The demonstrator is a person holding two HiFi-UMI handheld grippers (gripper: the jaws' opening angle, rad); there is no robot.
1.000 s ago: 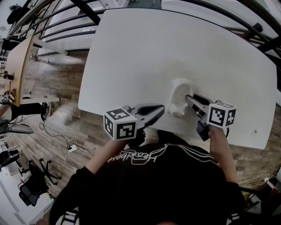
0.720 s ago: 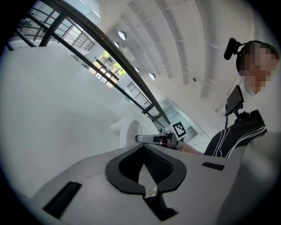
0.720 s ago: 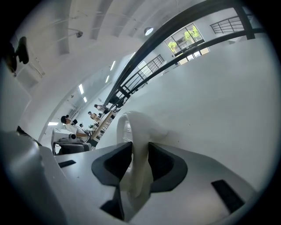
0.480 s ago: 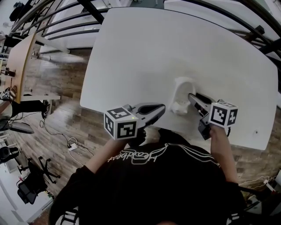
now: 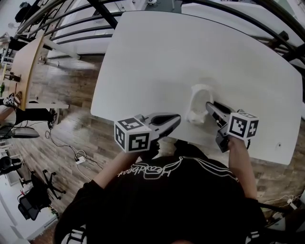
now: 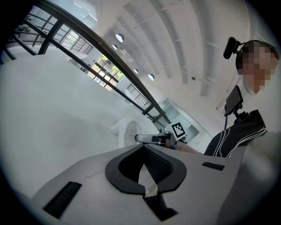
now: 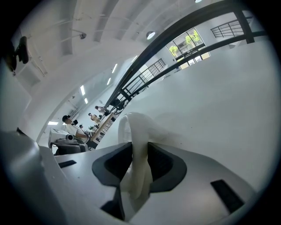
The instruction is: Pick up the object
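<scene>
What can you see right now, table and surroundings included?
white object: one, white, near the table's near edge, between the right fingers
table: one, white, centre
floor: brown wood, left of and below the table
railing bars: several, dark, past the table's far edge
desk: one, light wood, far left
office chair: one, black, lower left
left gripper: grey, fingers together, empty
right gripper: grey, fingers have just been closing onto the white object
person's top: black, bottom
</scene>
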